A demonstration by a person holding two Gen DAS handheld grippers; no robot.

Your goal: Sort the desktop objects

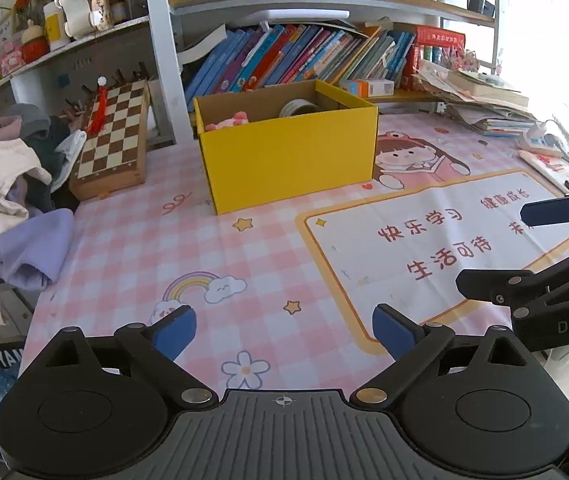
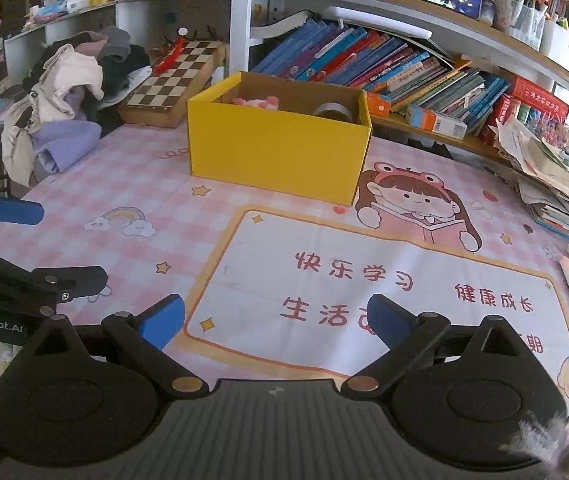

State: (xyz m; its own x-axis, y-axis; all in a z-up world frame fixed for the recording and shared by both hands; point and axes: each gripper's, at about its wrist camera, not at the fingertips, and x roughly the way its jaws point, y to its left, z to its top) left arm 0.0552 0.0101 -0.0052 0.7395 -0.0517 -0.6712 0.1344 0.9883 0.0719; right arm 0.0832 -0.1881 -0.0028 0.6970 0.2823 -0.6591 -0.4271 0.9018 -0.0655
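Observation:
A yellow cardboard box (image 1: 288, 156) stands open on the pink checked desk mat (image 1: 132, 248). Inside it lie a pink plush toy (image 1: 230, 120) and a roll of tape (image 1: 300, 108). The same yellow box (image 2: 276, 152) shows in the right wrist view, with the pink toy (image 2: 254, 102) and tape roll (image 2: 334, 112) in it. My left gripper (image 1: 284, 334) hovers over the mat well short of the box, jaws wide, nothing between them. My right gripper (image 2: 276, 322) is likewise open and empty over the mat's printed panel. Each gripper appears at the edge of the other's view.
A folded chessboard (image 1: 114, 136) leans left of the box beside a heap of clothes (image 1: 8, 184). Slanted books (image 1: 304, 56) fill the shelf behind. Stacked papers and books (image 2: 556, 176) crowd the right edge, with a power strip (image 1: 540, 144) nearby.

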